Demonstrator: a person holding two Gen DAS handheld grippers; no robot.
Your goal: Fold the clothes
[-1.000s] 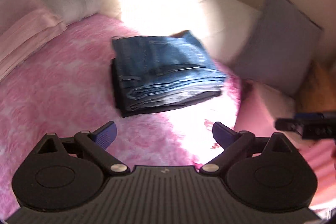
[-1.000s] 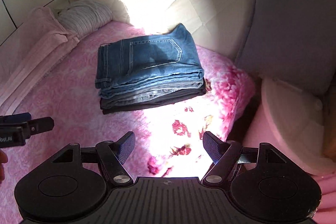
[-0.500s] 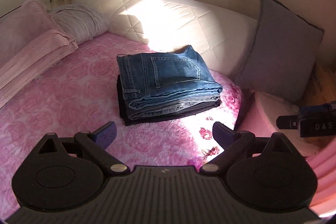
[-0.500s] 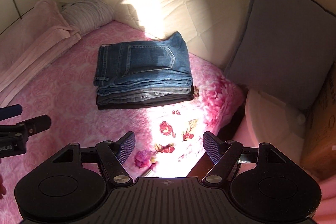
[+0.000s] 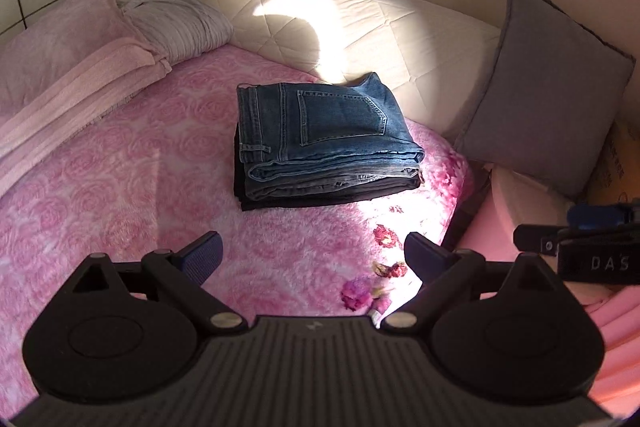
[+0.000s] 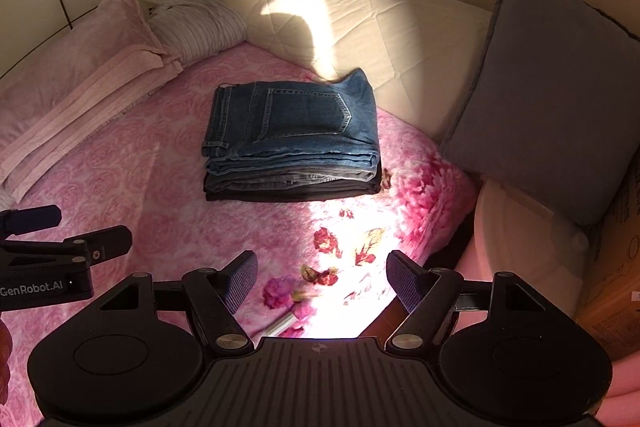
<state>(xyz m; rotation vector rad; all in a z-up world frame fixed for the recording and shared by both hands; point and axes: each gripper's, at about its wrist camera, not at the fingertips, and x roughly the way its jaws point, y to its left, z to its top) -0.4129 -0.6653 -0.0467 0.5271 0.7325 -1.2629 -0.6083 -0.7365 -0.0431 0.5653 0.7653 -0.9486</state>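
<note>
A stack of folded clothes, blue jeans (image 5: 320, 131) on top of grey and black garments, lies on the pink rose-patterned bed cover (image 5: 120, 195). It also shows in the right wrist view (image 6: 292, 135). My left gripper (image 5: 312, 259) is open and empty, held back from the stack above the cover. My right gripper (image 6: 322, 279) is open and empty, near the bed's corner. Each gripper shows at the edge of the other's view: the right one (image 5: 576, 247) and the left one (image 6: 60, 251).
A grey cushion (image 5: 552, 91) leans at the right. A cream quilted headboard (image 5: 340, 23) runs behind the stack. Pink folded blankets (image 5: 72, 83) and a striped pillow (image 5: 180, 27) lie at the left. A cardboard box (image 6: 616, 259) stands at the right.
Both grippers have pulled back and up from the stack, which now looks smaller and farther. Both stay open.
</note>
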